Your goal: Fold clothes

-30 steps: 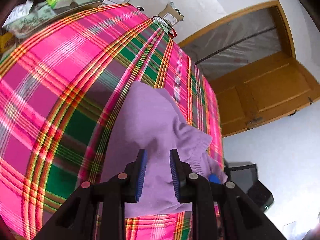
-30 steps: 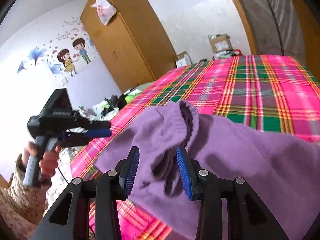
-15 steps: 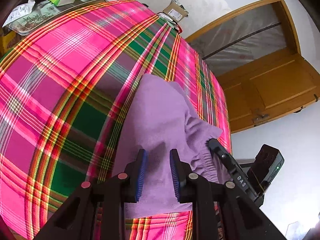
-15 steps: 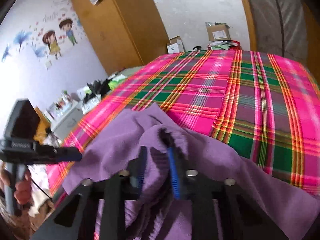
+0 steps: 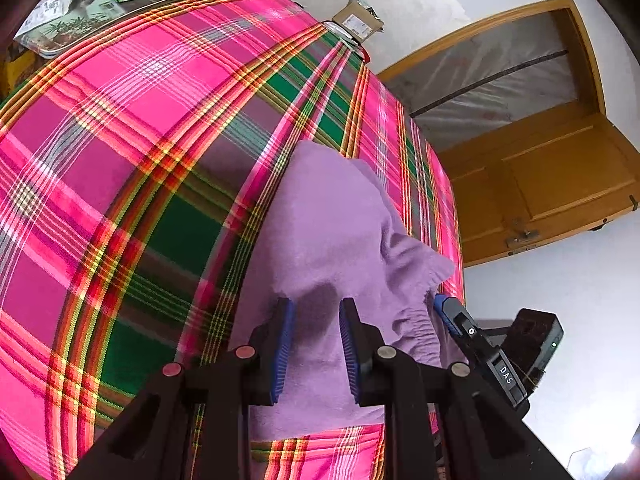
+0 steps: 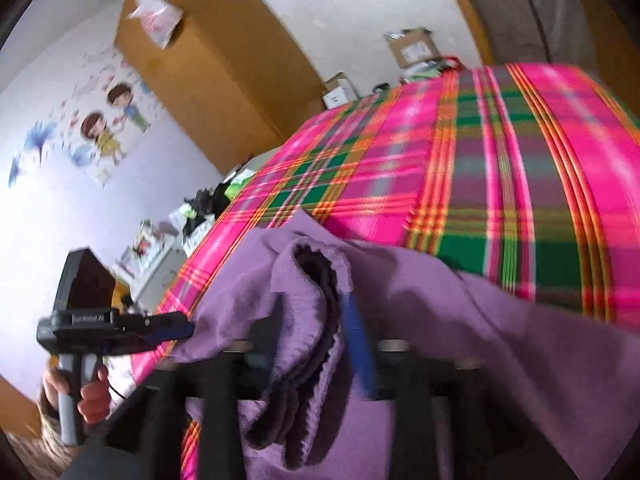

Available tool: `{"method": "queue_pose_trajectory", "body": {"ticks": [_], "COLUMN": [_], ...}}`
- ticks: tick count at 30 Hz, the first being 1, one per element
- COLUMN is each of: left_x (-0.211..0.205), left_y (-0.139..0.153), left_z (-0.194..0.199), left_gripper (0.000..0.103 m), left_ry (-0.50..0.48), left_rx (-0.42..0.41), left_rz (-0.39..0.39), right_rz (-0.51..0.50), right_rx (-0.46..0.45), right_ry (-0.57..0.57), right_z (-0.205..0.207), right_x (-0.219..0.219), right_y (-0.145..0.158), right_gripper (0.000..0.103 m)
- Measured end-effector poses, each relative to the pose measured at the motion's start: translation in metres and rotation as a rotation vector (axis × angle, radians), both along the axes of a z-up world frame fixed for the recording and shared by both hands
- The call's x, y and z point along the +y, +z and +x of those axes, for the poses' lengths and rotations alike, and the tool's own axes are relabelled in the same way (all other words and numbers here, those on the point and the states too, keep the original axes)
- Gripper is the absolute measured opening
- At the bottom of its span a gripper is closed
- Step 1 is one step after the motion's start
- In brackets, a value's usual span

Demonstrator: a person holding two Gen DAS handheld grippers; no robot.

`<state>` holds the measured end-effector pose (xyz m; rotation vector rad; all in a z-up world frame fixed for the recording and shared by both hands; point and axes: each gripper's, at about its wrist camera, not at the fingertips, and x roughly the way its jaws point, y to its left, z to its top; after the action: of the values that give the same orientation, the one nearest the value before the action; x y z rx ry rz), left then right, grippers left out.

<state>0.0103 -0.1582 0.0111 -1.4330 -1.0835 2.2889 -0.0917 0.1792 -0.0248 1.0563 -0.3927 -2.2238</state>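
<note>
From the left wrist view, the left gripper (image 5: 316, 344) hangs just above a purple garment (image 5: 332, 224) with its blue-padded fingers (image 5: 280, 344) parted a moderate way, nothing between them but the cloth lying below. The garment is spread on a bed covered by a pink, green and orange plaid blanket (image 5: 132, 152), close to the near edge and toward the bed's right side, with its gathered elastic hem (image 5: 416, 320) bunched up at the right. There the blue tip of the right gripper (image 5: 460, 320) meets that hem, its black body angled away off the bed's edge. A wooden door (image 5: 560, 184) stands beyond the bed's right side, cardboard boxes (image 5: 356, 20) sit past the far edge, and a cluttered side table (image 5: 80, 8) stands at the far left corner. From the right wrist view, which is blurred, the right gripper (image 6: 320, 344) is closed on a thick fold of the garment (image 6: 520, 340); the ribbed hem (image 6: 316, 320) is pinched between the pads, one blue pad (image 6: 356, 336) showing beside it, and the cloth drapes over the gripper's frame. The blanket (image 6: 500, 168) stretches away behind. At the left, a hand (image 6: 80, 392) grips the handle of the left gripper (image 6: 176, 330), whose tip touches the garment's near left edge. A tall wardrobe (image 6: 224, 80) and cartoon wall stickers (image 6: 104, 124) stand beyond.
</note>
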Motion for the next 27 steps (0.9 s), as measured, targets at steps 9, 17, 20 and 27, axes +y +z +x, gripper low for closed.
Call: {"method": "queue_pose_trajectory", "body": {"ticks": [9, 17, 20, 27], "left_x": [0.000, 0.001, 0.002, 0.001], "left_y": [-0.003, -0.008, -0.010, -0.010], "left_z": [-0.001, -0.003, -0.003, -0.003], "left_gripper": [0.024, 0.024, 0.024, 0.024], "left_ry": [-0.006, -0.021, -0.032, -0.024], "left_rx": [-0.011, -0.026, -0.031, -0.036], "left_rz": [-0.002, 0.002, -0.002, -0.001], "right_rz": [-0.003, -0.061, -0.120, -0.117], "right_rx": [-0.076, -0.016, -0.062, -0.175], "right_ry": [0.022, 0.026, -0.003, -0.129], "right_z": [-0.004, 0.007, 0.007, 0.003], "right_x": [-0.012, -0.009, 0.003, 0.028], "right_y": [-0.017, -0.002, -0.006, -0.032], "right_gripper": [0.049, 0.019, 0.019, 0.022]}}
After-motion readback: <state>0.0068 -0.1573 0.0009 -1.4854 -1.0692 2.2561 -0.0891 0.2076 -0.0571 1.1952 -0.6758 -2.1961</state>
